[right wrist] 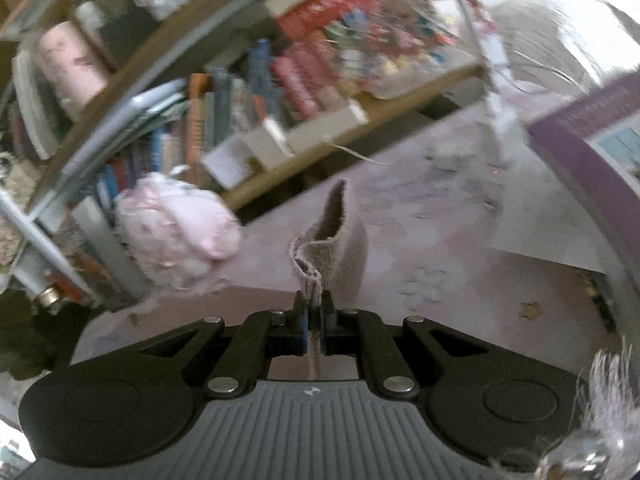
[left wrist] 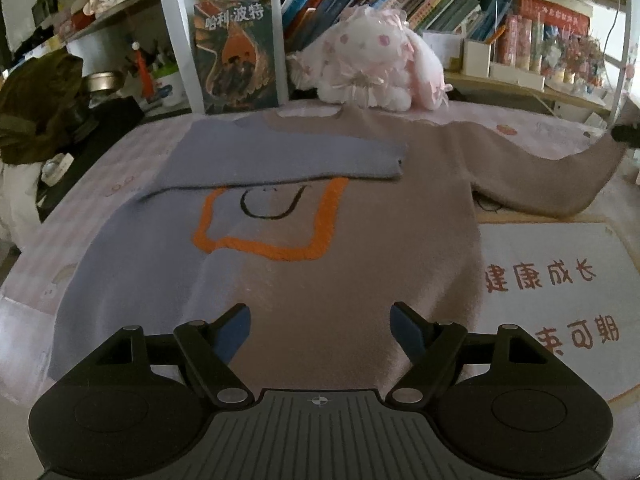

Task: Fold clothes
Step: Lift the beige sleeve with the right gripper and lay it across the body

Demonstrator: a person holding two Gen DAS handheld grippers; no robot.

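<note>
Had right tool (right wrist: 314,312) clamped on tan sleeve cuff (right wrist: 332,236), raised. Sweater (left wrist: 320,208) lay flat on bed ahead of left tool (left wrist: 320,332), gaping, empty. Sleeve ran rightward; fold goes left.

Left wrist view: low over the sweater (left wrist: 320,240), facing the bookshelf (left wrist: 400,0) behind the surface. Right wrist view: tilted, blurred, close to the sleeve cuff (right wrist: 332,240). Shared by both: plush rabbit (left wrist: 372,64), bookshelf, sleeve.
</note>
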